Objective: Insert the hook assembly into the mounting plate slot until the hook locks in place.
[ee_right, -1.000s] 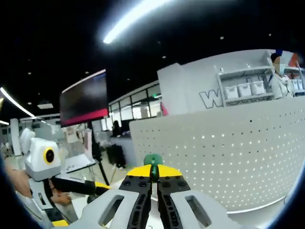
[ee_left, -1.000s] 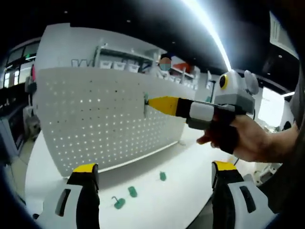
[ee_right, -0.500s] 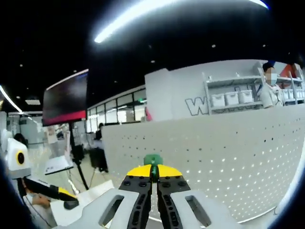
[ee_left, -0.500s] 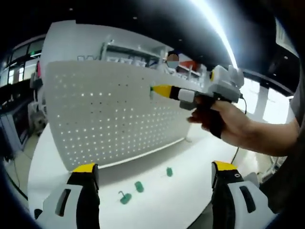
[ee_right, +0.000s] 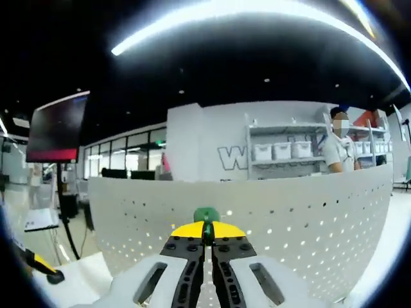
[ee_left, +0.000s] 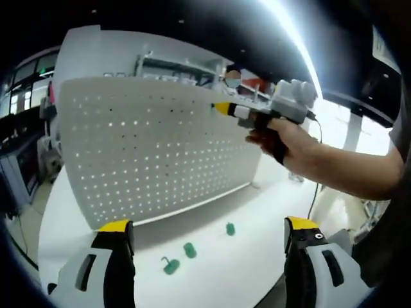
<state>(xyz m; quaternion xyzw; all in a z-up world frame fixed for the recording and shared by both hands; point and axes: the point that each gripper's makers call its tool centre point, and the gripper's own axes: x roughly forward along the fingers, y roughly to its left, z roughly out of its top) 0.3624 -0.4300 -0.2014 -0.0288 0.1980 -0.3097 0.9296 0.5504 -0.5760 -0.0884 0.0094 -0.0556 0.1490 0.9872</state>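
Note:
A white perforated mounting plate stands upright on the white table. In the left gripper view a hand holds my right gripper with its yellow tips against the plate's top edge, near the right end. The right gripper view looks over that top edge; my right gripper is shut on a small green hook assembly, whose head pokes out above the jaws. My left gripper hangs open over the table in front of the plate, holding nothing.
Three spare green hooks lie on the table before the plate. A person stands by a shelf of bins behind the plate. A cable hangs from the right gripper. A yellow fingertip shows at far left.
The right gripper, still shut on the hook, has risen and moved right from the plate's face to its top edge. The left gripper stays open and nearly still.

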